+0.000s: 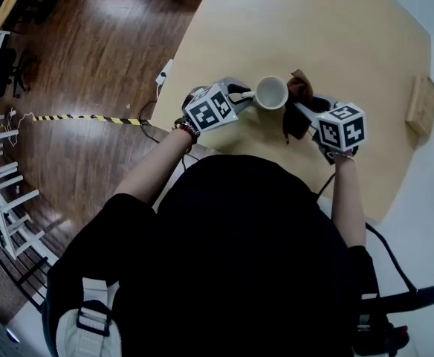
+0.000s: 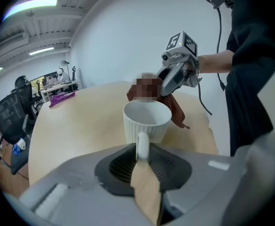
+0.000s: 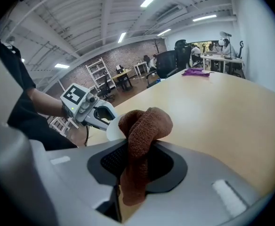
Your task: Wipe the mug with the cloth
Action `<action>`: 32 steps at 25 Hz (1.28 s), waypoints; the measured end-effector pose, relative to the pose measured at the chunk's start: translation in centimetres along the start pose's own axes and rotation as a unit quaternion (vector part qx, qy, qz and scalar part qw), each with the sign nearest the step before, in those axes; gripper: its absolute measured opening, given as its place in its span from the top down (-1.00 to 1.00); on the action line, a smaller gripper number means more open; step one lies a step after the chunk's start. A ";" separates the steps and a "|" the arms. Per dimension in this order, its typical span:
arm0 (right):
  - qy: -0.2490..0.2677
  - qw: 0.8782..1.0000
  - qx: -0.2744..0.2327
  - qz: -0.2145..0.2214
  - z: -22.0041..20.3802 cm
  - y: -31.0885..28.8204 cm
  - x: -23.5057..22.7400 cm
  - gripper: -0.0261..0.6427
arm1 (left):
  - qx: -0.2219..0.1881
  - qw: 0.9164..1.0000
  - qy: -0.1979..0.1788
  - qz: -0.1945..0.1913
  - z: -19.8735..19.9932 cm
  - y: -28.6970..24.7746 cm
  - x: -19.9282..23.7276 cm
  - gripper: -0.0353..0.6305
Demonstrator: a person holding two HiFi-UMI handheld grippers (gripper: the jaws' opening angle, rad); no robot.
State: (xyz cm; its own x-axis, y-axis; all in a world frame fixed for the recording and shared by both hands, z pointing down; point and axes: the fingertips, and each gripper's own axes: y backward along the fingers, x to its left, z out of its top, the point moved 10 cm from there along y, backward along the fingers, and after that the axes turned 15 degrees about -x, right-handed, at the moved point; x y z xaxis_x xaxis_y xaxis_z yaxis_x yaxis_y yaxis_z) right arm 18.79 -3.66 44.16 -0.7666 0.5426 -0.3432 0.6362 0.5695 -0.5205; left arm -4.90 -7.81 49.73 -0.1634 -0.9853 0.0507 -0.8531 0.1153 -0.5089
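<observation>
Ribbed dark fingers (image 2: 121, 166) of the left gripper (image 2: 142, 153) are pinched together on the handle (image 2: 142, 145) of the white mug (image 2: 147, 119), with only the thin loop of the handle between them. Holding it there makes sense. The ribbed wall and the rim are bare all round for wiping, and the mug stands upright with its mouth facing up. Whether its base rests on the counter (image 2: 81, 121) or hangs just above it cannot be told from any view.

Opposite, the right gripper (image 3: 136, 168) has its fingers clamped on the brown cloth (image 3: 144, 126). The cloth is caught part-way along, so a rounded wad bulges out beyond the fingertips while a tail hangs down behind them. That wad serves as the wiping pad and keeps the hard fingers off the china. In the left gripper view the cloth sits at the mug's far side at rim height, touching it or just beside it. I judge the wipe to be at or near first contact on the outer wall opposite the handle.

Both grippers slant downward and face each other across the mug, which lets one brace while the other rubs. The pair works near the counter's near edge, close to the person's body. Farther off, a purple rag (image 3: 196, 72) lies far down the counter and a wooden block (image 1: 423, 104) sits near its right edge, both well apart from the work.
</observation>
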 end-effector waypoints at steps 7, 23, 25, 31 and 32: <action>-0.006 0.999 0.033 0.008 -1.2 -2.7 -0.7 0.63 | -0.002 1.000 0.008 0.006 0.2 0.1 0.5 0.63; 0.029 0.997 0.069 -0.036 -2.3 -3.8 -0.3 0.63 | 0.007 0.999 0.027 0.032 0.3 -0.6 0.2 0.63; 0.032 0.998 0.047 -0.031 -1.2 -2.3 1.2 0.63 | 0.011 0.999 0.028 0.036 0.3 -0.5 -0.1 0.65; 0.050 0.997 0.039 -0.039 -1.2 -0.6 4.0 0.63 | 0.031 0.998 0.034 0.033 0.7 -0.4 -1.4 0.68; 0.047 0.997 0.042 -0.043 -1.7 -0.7 3.9 0.63 | 0.038 0.998 0.034 0.029 0.9 -0.7 -1.7 0.69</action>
State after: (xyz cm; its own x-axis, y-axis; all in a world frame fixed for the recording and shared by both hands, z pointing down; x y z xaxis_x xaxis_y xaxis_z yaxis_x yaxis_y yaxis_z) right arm 15.54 -0.89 44.55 -0.8042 0.5519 -0.2206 0.5553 0.5654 -0.6099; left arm -3.55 -6.36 49.25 -0.2462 -0.9662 0.0762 -0.8017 0.1589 -0.5761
